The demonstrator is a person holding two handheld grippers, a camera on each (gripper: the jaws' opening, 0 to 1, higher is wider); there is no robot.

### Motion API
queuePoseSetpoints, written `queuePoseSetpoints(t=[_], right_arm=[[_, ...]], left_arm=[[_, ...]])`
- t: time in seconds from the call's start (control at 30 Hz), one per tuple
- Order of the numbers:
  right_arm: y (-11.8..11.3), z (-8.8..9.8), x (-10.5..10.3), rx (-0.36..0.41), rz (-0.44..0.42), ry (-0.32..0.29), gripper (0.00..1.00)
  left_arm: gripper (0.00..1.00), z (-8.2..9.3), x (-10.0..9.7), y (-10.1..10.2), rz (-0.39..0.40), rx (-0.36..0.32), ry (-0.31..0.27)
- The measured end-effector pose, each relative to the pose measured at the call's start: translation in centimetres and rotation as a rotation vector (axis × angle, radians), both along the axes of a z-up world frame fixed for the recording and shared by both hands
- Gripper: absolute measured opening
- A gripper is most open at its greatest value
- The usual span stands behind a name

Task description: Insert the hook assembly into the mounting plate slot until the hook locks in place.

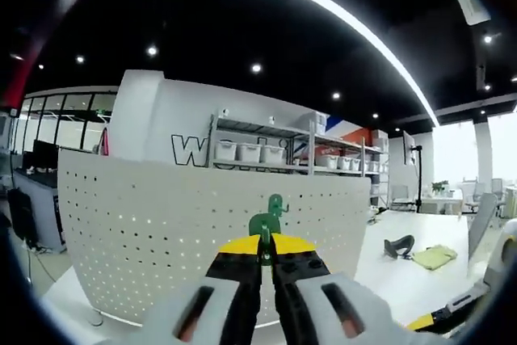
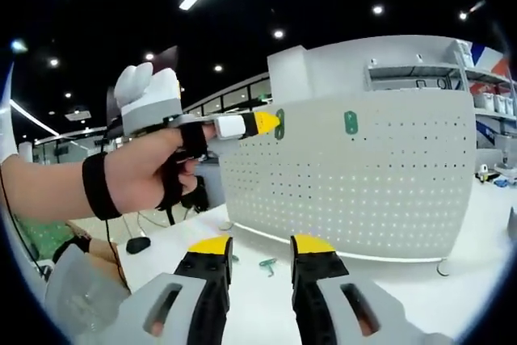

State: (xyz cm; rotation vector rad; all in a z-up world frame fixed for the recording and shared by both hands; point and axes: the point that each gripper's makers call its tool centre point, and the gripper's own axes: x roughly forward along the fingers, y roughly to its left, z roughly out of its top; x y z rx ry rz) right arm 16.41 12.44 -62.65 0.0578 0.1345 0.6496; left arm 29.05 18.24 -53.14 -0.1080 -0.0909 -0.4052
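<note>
My left gripper point(image 1: 266, 250) is shut on a green hook point(image 1: 275, 203), which stands up from between its yellow tips in front of the white perforated mounting plate point(image 1: 145, 224). In the right gripper view a hand holds the left gripper point(image 2: 265, 124) with its green hook point(image 2: 279, 124) against the upper left edge of the mounting plate point(image 2: 380, 191). A second green hook point(image 2: 350, 122) sits mounted near the plate's top. My right gripper point(image 2: 261, 250) stands open above the table with nothing between its fingers.
A loose green hook point(image 2: 266, 264) lies on the white table point(image 2: 242, 284) before the plate. A black object point(image 1: 400, 244) and a yellow-green cloth point(image 1: 435, 257) lie on the table to the right. Shelves with bins point(image 1: 258, 151) stand behind the plate.
</note>
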Motion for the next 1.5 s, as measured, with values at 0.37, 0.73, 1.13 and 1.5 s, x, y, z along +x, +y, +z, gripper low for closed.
queuePoseSetpoints(t=[0.37,0.73,1.13,1.5], right_arm=[[-0.9,-0.7,0.1,0.015,-0.011,0.020,0.29],[-2.2,-1.2,0.3,0.008,-0.023,0.023,0.30],[-3.3,-2.0,0.7,0.012,-0.035,0.042,0.31],[-3.8,-2.0,0.5,0.027,-0.029,0.043,0.31]], left_arm=[[0.03,-0.8,2.2,-0.1,0.044,0.018,0.013],[0.03,0.9,3.4,-0.8,0.084,0.020,-0.059],[0.03,2.2,5.9,-2.2,0.127,0.050,-0.107],[0.03,2.3,7.7,-3.0,0.150,0.063,-0.120]])
